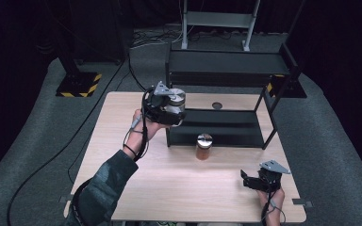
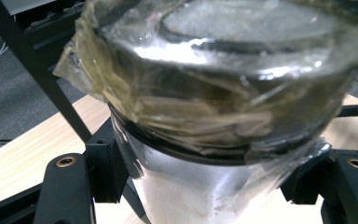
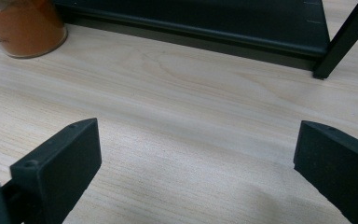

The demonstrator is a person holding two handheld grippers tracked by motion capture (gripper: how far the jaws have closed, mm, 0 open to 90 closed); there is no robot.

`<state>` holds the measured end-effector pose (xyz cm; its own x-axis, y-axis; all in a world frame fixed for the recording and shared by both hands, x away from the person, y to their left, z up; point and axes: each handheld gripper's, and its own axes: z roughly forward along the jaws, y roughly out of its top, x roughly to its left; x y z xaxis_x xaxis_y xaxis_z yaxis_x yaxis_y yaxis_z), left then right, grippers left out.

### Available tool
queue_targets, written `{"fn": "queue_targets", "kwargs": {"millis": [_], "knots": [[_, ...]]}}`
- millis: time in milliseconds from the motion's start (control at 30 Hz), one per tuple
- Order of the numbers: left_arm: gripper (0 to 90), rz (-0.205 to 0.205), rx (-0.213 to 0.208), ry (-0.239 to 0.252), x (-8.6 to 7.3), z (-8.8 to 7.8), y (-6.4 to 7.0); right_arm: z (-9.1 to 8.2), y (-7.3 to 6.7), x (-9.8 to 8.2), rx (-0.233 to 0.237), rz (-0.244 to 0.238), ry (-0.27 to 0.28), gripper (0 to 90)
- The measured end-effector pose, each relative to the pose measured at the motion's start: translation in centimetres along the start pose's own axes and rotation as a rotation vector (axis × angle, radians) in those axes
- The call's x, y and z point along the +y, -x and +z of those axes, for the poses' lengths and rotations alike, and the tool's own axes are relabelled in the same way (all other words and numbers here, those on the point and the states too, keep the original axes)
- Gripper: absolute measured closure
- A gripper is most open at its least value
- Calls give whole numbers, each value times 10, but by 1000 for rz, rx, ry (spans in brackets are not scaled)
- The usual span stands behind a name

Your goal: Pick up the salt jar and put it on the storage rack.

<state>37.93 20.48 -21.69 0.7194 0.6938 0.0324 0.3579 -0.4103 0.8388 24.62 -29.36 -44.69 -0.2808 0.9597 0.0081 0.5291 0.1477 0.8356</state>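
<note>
My left gripper is shut on a jar with a silver lid and white contents, held in the air at the left end of the black shelf rack. In the left gripper view the jar looms close, its lid wrapped in clear film, with both jaws clamped against its body. A second jar with orange powder stands on the table in front of the rack's lower shelf; its base is at the top left of the right gripper view. My right gripper rests low near the table's front right, open and with nothing between its jaws.
The wooden table has a round cable hole at the back. The rack has a lower shelf and an upper shelf. A rack leg stands ahead of the right gripper. Grey carpet surrounds the table.
</note>
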Motion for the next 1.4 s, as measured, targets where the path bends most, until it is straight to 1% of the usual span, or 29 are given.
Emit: {"fn": "queue_targets", "kwargs": {"millis": [167,233,400,500,533,700,867,1000,1133,1167,1400], "knots": [[308,6,-4,-2,7,3,1,0,0,0,1,-1,0,0],[308,13,-5,-5,12,5,1,0,0,0,0,-1,1,0],[308,10,-7,0,16,8,1,0,0,0,1,0,1,0],[308,11,-6,-6,23,9,-2,0,1,0,3,-1,2,0],[308,11,-6,-6,23,9,-2,0,0,0,3,-2,2,0],[309,2,9,-8,34,10,-6,0,0,-1,3,-2,4,0],[309,-2,16,-3,40,10,-9,0,0,-1,1,-1,4,0],[308,-15,17,1,43,11,-11,0,0,-1,1,-3,4,0],[308,-12,17,0,47,11,-13,-1,0,-1,2,-2,5,0],[308,-17,16,3,48,11,-13,0,0,-1,1,-3,6,0],[308,-23,13,14,55,10,-15,0,0,-1,-1,-2,4,0]]}}
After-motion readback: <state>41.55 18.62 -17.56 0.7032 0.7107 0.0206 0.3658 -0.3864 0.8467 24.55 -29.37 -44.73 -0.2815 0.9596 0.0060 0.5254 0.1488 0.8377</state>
